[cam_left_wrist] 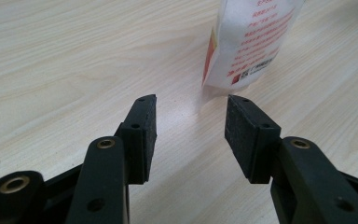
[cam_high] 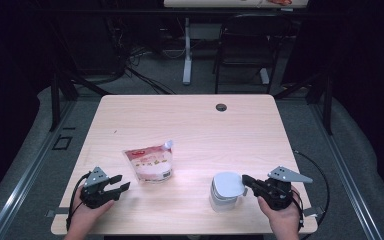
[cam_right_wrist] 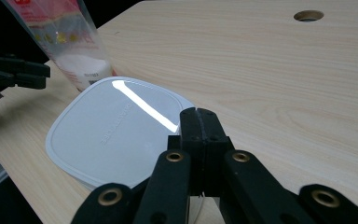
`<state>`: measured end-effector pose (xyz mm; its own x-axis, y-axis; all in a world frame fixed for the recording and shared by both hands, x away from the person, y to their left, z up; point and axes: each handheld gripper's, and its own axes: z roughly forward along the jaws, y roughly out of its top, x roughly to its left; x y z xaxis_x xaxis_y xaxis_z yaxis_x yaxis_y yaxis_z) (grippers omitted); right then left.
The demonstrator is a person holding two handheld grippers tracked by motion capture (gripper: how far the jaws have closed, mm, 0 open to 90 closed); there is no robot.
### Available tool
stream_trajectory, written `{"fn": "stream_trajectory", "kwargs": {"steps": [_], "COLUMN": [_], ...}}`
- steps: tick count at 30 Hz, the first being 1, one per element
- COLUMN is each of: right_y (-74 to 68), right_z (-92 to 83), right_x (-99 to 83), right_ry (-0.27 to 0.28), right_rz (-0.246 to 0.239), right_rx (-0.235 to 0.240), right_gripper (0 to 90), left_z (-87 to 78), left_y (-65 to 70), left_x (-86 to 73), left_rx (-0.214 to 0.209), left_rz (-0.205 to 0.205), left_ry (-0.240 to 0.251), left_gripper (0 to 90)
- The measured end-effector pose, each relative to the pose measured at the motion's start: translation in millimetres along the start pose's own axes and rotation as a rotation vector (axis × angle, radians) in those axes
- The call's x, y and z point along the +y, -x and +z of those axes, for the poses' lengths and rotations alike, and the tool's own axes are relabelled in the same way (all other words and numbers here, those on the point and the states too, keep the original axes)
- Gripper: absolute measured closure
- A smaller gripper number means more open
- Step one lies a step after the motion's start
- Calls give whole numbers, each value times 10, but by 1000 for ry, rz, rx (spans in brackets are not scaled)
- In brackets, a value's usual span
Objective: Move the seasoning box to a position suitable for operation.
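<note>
So, quick rundown – left tongs (cam_high: 123, 183) wide open, nothing between the 2 pads (cam_left_wrist: 142, 135), just bare wood of the table (cam_high: 190, 125) in the gap. Held low near the front edge, tips aimed at the pouch (cam_high: 151, 162). Seen along those jaws: white pouch with red print and a small code patch, just ahead of the tips and a bit toward the right-hand pad, not touching either one. Standing up, leaning slightly, spout at the top corner farthest from the tongs.

Right tongs (cam_high: 245, 179) shut tight – 2 jaws pressed together with no gap and nothing visibly pinched between them. Tips sitting right over the near rim of the white lid (cam_right_wrist: 112, 130) on the squarish container (cam_high: 226, 197). Can't tell whether actually touching the lid or just hovering over it. Lid glossy, catching a bright streak of light, faint raised lettering on top.

Pouch beyond the container as seen from the right tongs, near it but apart. Container roughly between both tongs, much closer to the right ones. Round cable hole (cam_high: 221, 107) far ahead of both, well apart from everything else.
</note>
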<state>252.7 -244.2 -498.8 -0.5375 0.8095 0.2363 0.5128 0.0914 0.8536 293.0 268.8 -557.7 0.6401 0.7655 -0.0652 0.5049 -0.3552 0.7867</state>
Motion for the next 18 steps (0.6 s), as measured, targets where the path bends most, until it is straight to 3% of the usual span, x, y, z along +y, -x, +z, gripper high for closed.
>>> {"fn": "stream_trajectory", "kwargs": {"steps": [18], "right_y": [5], "right_z": [4], "right_x": [-18], "right_ry": [14], "right_rz": [16], "right_rx": [3], "right_gripper": [900], "left_z": [3], "left_y": [0], "left_x": [-1], "left_rx": [-1], "left_rz": [-1], "left_ry": [-1], "left_gripper": [537]}}
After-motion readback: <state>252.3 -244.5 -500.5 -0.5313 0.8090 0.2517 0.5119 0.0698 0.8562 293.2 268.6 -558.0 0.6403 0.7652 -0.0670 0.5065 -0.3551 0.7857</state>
